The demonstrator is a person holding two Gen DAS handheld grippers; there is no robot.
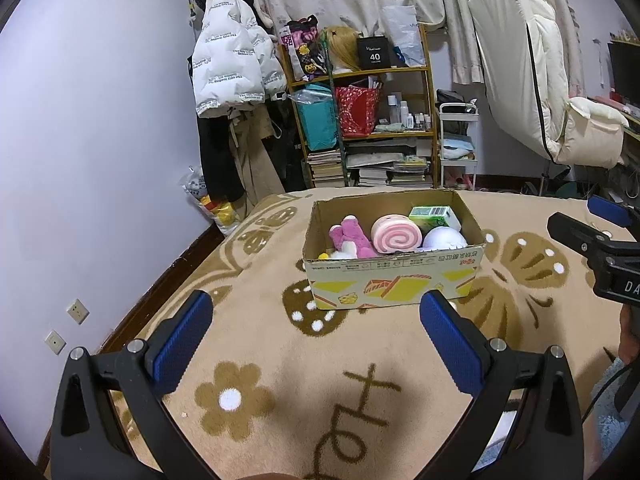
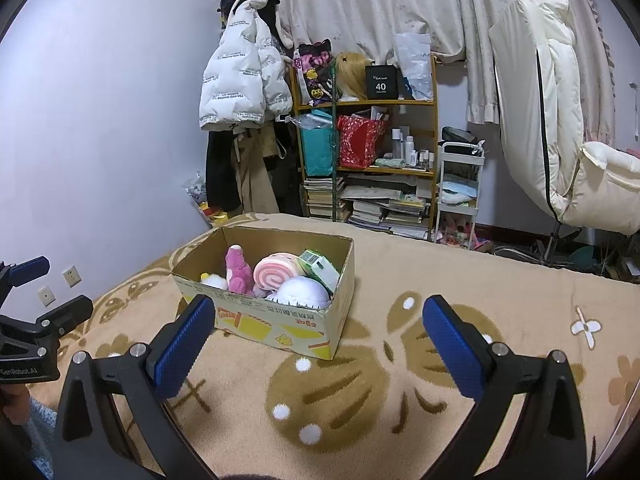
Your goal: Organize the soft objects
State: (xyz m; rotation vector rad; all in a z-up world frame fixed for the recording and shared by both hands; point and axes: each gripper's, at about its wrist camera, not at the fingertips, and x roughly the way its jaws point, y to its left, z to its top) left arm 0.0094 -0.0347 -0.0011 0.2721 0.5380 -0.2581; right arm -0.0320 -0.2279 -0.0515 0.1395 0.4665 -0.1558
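Fingers of the left gripper [image 1: 316, 344] are spread wide and hold nothing at the bottom of the frame; the right gripper [image 2: 319, 348] is likewise released and empty. Both are held back over the patterned blanket [image 1: 400, 360], probably because nothing loose is seen on it. At frame centre, the cardboard box [image 1: 396, 280] contains the pink plush [image 1: 352, 238], swirl roll [image 1: 395, 235], white ball [image 1: 444, 238] and green carton [image 1: 434, 216], gathered for tidiness.

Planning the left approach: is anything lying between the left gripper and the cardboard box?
Nothing. In the left wrist view, only bare patterned blanket stretches from the open left gripper to the cardboard box.
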